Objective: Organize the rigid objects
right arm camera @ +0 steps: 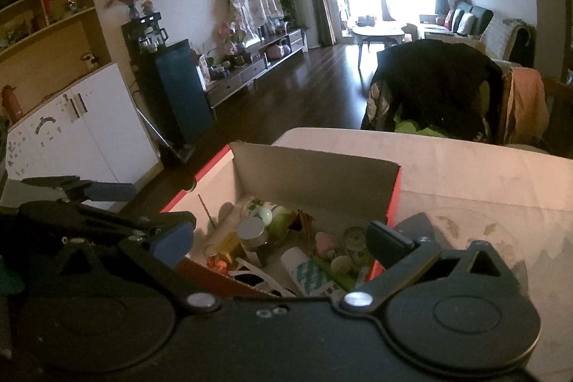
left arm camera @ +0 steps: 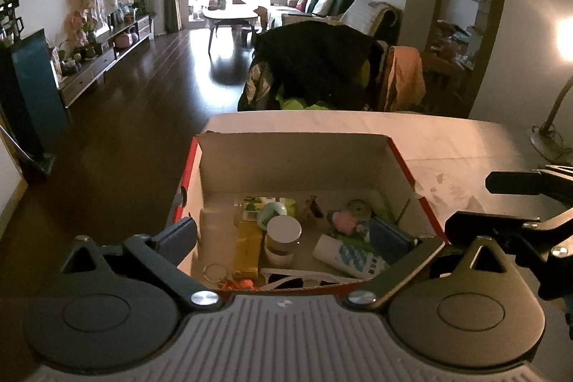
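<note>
**Both grippers spread over the filled shoebox**

My left gripper (left arm camera: 304,233) is spread wide and holds nothing, its fingers straddling the near end of the red cardboard box (left arm camera: 293,163) on the white table (left arm camera: 465,138). My right gripper (right arm camera: 283,235) is also spread and empty, poised over the same box from its right side. Inside the box lie a lidded glass jar (left arm camera: 284,235), a yellow packet (left arm camera: 247,249), a white tube with blue print (left arm camera: 349,256), a pink figure (left arm camera: 342,221) and white-framed sunglasses (left arm camera: 297,278), all crowded together on the bottom.
</note>
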Tool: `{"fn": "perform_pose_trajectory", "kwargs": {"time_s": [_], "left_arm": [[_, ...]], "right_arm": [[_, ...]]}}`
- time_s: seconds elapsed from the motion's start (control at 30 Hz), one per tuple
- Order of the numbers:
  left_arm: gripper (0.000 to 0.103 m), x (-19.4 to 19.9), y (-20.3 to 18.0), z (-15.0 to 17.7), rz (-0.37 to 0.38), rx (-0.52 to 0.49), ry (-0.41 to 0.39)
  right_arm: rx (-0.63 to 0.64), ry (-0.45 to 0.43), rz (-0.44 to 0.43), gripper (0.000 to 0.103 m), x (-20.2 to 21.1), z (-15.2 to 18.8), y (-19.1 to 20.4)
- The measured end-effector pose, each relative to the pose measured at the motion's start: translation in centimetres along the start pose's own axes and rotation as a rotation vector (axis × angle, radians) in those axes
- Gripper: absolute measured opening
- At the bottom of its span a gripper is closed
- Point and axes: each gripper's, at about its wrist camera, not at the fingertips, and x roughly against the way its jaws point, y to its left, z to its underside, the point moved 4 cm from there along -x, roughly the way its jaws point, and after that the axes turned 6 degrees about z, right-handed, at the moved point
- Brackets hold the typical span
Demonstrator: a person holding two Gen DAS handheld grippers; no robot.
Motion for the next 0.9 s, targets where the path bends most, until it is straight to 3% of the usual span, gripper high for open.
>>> {"fn": "perform_pose_trajectory", "kwargs": {"time_s": [0.37, 0.9], "left_arm": [[0.103, 1.5, -2.1, 0.5, 0.023, 0.011, 0.002], [0.103, 3.1, -3.9, 1.5, -0.027, -0.006, -0.024]], "right_arm": [[-0.003, -0.034, -0.012, 0.103, 2.6, 1.0, -0.4], [-0.007, -0.035, -0.026, 0.103, 4.8, 1.8, -1.2]]}}
